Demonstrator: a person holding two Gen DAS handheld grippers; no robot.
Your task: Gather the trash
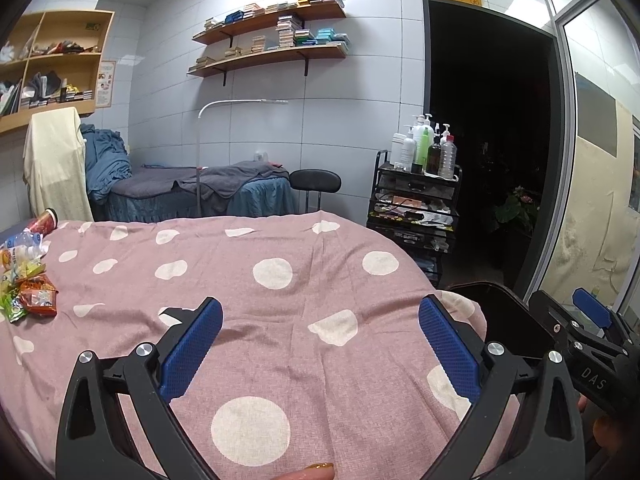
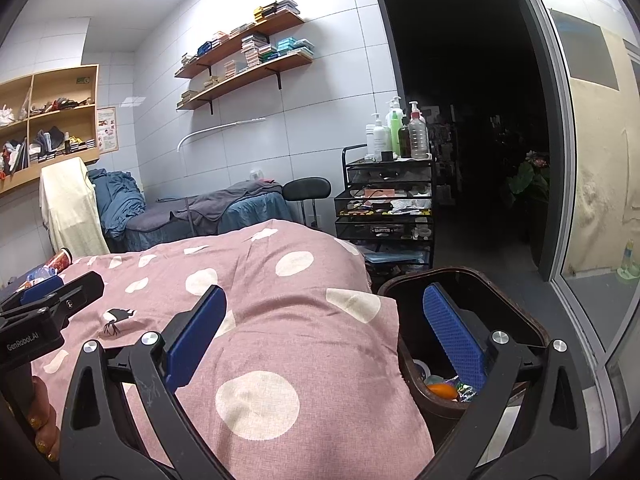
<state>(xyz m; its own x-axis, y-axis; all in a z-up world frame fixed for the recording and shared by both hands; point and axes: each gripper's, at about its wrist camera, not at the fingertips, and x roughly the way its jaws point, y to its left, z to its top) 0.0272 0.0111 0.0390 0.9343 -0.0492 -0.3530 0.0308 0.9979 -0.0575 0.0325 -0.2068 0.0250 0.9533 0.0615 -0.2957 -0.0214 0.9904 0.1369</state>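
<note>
Trash lies at the far left of the pink polka-dot bed cover [image 1: 280, 320]: an orange snack packet [image 1: 39, 297], green wrappers [image 1: 14, 308], a crushed clear bottle [image 1: 22, 245] and a red tube can [image 1: 45, 221]. My left gripper [image 1: 320, 328] is open and empty above the cover, well right of that trash. My right gripper [image 2: 324, 320] is open and empty, its right finger over the dark brown bin [image 2: 516, 312] beside the bed. The bin holds colourful wrappers [image 2: 442, 390]. The can also shows in the right wrist view [image 2: 60, 261].
A black wire cart [image 1: 416, 204] with bottles on top stands past the bed's far right corner, next to a dark doorway [image 1: 488, 140]. A second bed [image 1: 208, 192], a black stool [image 1: 315, 181] and wall shelves [image 1: 272, 40] lie behind. A glass partition [image 2: 592, 160] runs along the right.
</note>
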